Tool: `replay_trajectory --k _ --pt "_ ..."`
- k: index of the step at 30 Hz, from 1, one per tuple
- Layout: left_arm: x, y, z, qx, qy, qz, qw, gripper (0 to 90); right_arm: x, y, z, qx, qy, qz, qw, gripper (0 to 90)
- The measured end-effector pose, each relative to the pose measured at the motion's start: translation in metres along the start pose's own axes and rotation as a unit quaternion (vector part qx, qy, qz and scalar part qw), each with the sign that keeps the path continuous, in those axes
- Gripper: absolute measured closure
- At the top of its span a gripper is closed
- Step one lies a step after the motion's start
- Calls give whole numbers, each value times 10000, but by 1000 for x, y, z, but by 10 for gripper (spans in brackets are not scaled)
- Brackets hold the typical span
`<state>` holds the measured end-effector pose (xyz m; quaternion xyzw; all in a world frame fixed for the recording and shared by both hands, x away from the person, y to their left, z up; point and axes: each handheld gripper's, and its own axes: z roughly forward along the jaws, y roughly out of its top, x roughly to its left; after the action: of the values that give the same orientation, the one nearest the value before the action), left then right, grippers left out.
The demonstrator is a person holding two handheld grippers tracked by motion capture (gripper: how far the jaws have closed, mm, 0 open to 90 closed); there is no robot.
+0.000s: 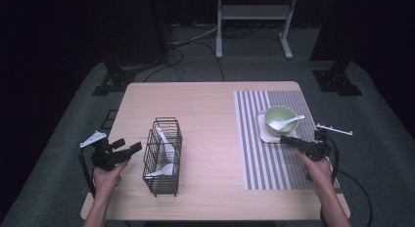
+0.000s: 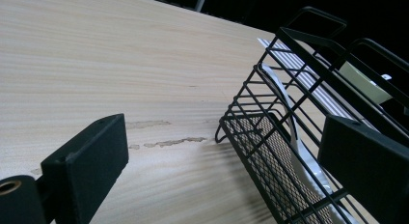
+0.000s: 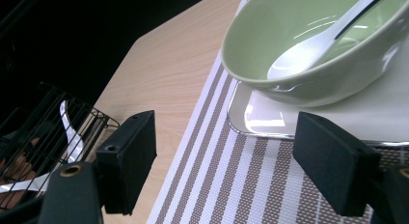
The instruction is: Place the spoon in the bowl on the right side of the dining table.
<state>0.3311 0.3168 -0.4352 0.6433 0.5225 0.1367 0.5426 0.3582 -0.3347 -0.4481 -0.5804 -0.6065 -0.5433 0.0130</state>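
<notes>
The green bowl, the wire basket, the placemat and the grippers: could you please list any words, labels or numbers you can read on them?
None can be read.
Green bowl: plain, no marking.
White spoon in the bowl: plain.
Wire basket: bare black wire, no label.
Striped placemat: stripes alone.
Left gripper and right gripper: plain black jaws, no lettering.

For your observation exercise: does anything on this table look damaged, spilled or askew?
Mostly tidy. One oddity: the light wooden table has brownish, chipped-looking marks just beside the black wire basket, seen in the left gripper view. Whether stain or wear is unclear.
</notes>
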Motion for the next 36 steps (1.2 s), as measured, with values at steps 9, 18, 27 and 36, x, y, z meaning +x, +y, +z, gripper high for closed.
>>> replay_trajectory --k 9,18,27,36 --pt "-1 0 2 19 -15 -19 10000 28 11 -3 7 176 22 -166 9997 224" --pt "-1 0 1 11 -10 -6 10000 27 22 -7 13 301 62 -348 9989 224" --pt "0 0 0 8 -15 -10 10000 27 30 -13 18 404 102 -475 9980 224" --pt "0 0 -1 -5 -34 -27 10000 27 39 -19 23 526 133 -638 9965 224"
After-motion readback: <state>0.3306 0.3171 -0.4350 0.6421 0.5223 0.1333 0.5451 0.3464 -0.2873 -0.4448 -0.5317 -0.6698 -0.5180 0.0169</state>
